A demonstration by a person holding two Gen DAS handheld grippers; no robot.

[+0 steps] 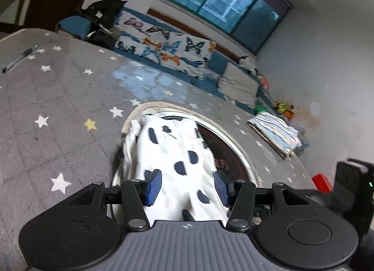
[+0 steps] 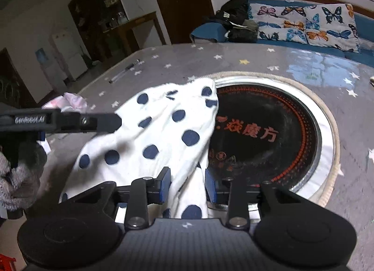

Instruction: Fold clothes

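The white cotton garment with navy polka dots (image 2: 149, 135) lies rumpled on the desk, draped from the grey star-printed cover onto the near-left rim of the round black induction hob (image 2: 268, 130) sunk in the desk's middle; one bunched end reaches toward the far edge, and the rest trails back under both tools. The right tongs (image 2: 188, 185) have a gathered ridge of the cloth running between the blue pads, which look close to its sides, though I cannot tell whether they pinch it. The left tongs (image 1: 188, 188) stand wide, with the cloth passing loosely between the pads. The step in hand appears to be picking the garment up to spread it flat before any fold, and doing that well likely means gripping a hem or corner, not a mid-cloth ridge: each tool should find a separate edge, lift until the fabric hangs free of the hob's rim, then lay it on the bare grey cover toward the near-left part of the desk. A folded blue-and-white striped cloth (image 1: 275, 133) rests near the far right edge, a clear ballpoint pen (image 2: 125, 71) near the far left edge, and a crumpled pink-and-white cloth (image 2: 70, 101) by the left edge; the spread should keep clear of all three.
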